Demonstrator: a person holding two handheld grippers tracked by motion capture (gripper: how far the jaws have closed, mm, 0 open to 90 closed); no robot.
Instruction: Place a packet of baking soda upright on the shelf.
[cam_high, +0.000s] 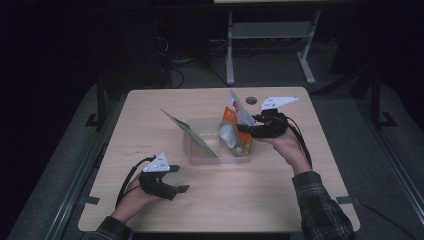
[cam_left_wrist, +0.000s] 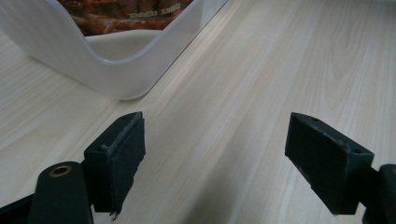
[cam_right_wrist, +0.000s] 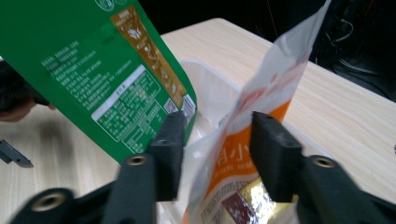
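On the counter (cam_high: 280, 185) sits a clear tub (cam_high: 200, 156) with a green packet (cam_high: 192, 134) leaning in it. The right tongs (cam_right_wrist: 212, 154) straddle an orange-and-white bag (cam_high: 235, 127) standing in the tub, jaws slightly apart around it. The left tongs (cam_left_wrist: 215, 163) gape wide near the tub's corner.

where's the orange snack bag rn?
High view: the orange snack bag stands in the right end of the clear bin, right of the green bag, between the right hand-held gripper jaws.
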